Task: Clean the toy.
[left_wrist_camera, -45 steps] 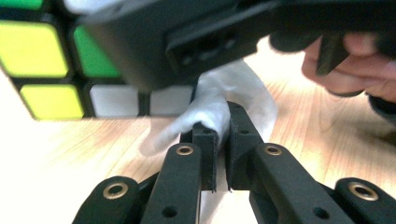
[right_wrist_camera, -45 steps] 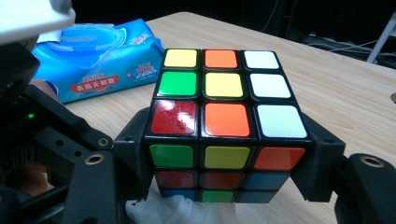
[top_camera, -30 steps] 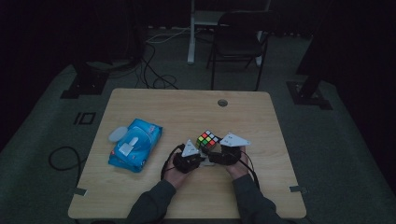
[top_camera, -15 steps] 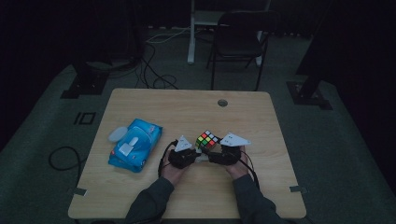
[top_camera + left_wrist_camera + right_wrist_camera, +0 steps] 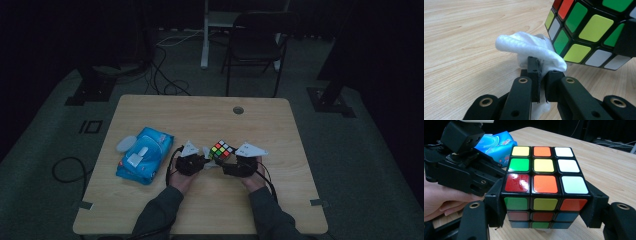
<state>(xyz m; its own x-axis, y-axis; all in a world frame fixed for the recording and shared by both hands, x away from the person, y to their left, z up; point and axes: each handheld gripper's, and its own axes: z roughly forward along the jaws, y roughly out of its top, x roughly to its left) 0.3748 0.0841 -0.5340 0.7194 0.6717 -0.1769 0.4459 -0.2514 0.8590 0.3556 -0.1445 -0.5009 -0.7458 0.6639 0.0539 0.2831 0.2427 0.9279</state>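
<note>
**Cube and wipe gripped over the desk**

A Rubik's cube [image 5: 544, 187] is clamped between the right tongs [image 5: 544, 220]. A white wipe [image 5: 531, 48] is pinched by the left tongs [image 5: 541, 75], touching the cube just above the desk [image 5: 280, 125]. A blue wipes pack [image 5: 145, 154] is seen nearby.

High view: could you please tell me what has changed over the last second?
The left gripper, shut on the white wipe, has slid a little leftward along the multicoloured puzzle cube. The right gripper stays shut on that cube, and the blue wipe packet lies where it was on the wooden table.
</note>
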